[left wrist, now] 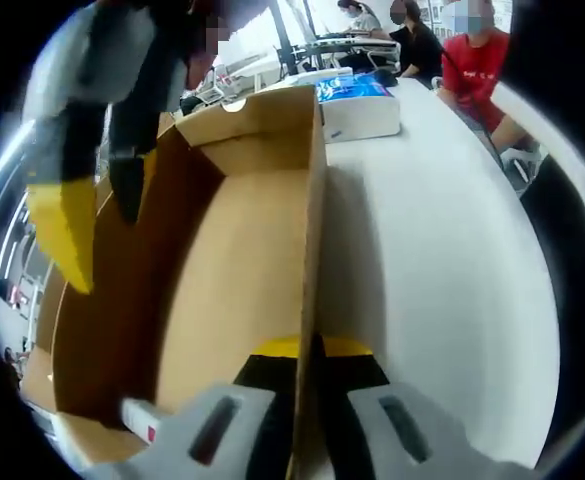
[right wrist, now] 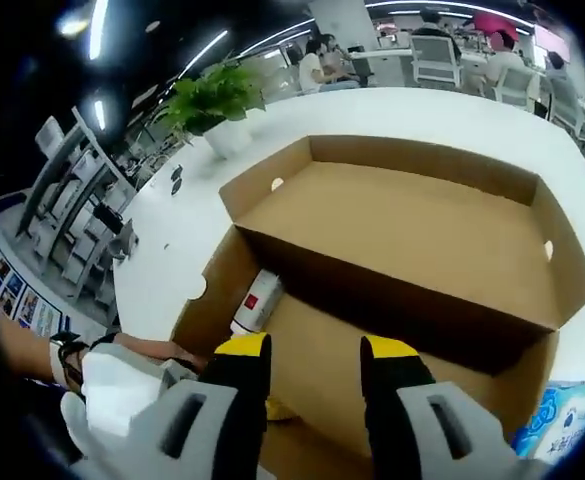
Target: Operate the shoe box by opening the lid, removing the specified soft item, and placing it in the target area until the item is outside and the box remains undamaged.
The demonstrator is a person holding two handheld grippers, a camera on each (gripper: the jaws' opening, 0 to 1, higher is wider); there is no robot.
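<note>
The left gripper [left wrist: 307, 385] pinches one wall of the single open shoe box [left wrist: 242, 250], the right gripper [right wrist: 317, 370] hangs spread over its interior, where one white item [right wrist: 255, 301] lies.

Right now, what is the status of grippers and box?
Left gripper fingers clamp the brown cardboard shoe box wall. Right gripper open above box. Lid open; small white red-labelled item inside. Nothing blocks it.
</note>
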